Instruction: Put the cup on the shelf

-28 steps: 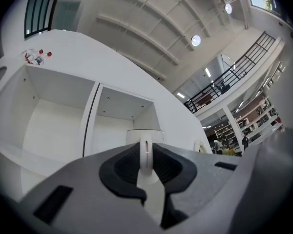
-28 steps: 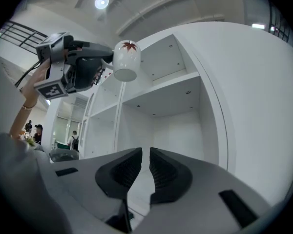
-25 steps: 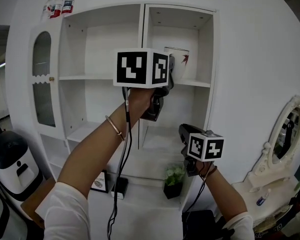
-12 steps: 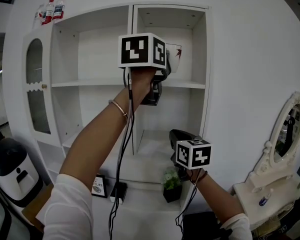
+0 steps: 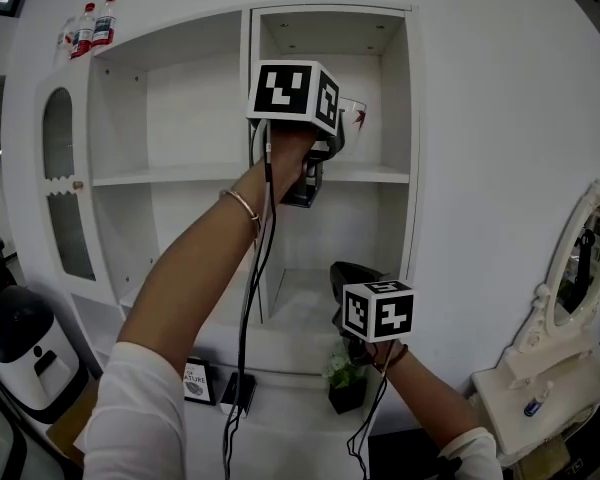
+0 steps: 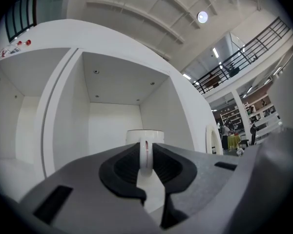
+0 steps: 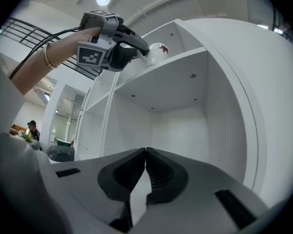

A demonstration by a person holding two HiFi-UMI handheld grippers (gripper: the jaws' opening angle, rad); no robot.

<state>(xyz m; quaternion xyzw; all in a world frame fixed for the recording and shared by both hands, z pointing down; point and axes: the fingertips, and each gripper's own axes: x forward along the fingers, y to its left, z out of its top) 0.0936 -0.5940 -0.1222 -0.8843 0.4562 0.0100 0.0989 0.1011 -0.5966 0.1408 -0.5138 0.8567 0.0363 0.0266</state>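
A white cup (image 5: pixel 353 118) with a red mark hangs in the upper right compartment of the white shelf unit (image 5: pixel 375 174), just over its board. My left gripper (image 5: pixel 337 136) is shut on the cup's handle (image 6: pixel 145 156), and the cup's body (image 6: pixel 144 135) shows beyond the jaws. I cannot tell whether the cup touches the board. Seen from below in the right gripper view, the cup (image 7: pixel 156 50) sits at the tip of the left gripper (image 7: pixel 140 51). My right gripper (image 5: pixel 340 271) is lower, facing the compartment below. Its jaws (image 7: pixel 145 153) are shut with nothing between them.
Bottles (image 5: pixel 90 26) stand on top of the shelf unit. A glass cabinet door (image 5: pixel 62 196) is at its left. A small potted plant (image 5: pixel 345 370) and a framed card (image 5: pixel 196 380) sit on the bottom ledge. An ornate mirror (image 5: pixel 578 273) stands at the right, a black-and-white appliance (image 5: pixel 15 340) at the left.
My left gripper has carried the cup up and further towards the upper right compartment. The right gripper has drifted a little left, towards the lower compartment.
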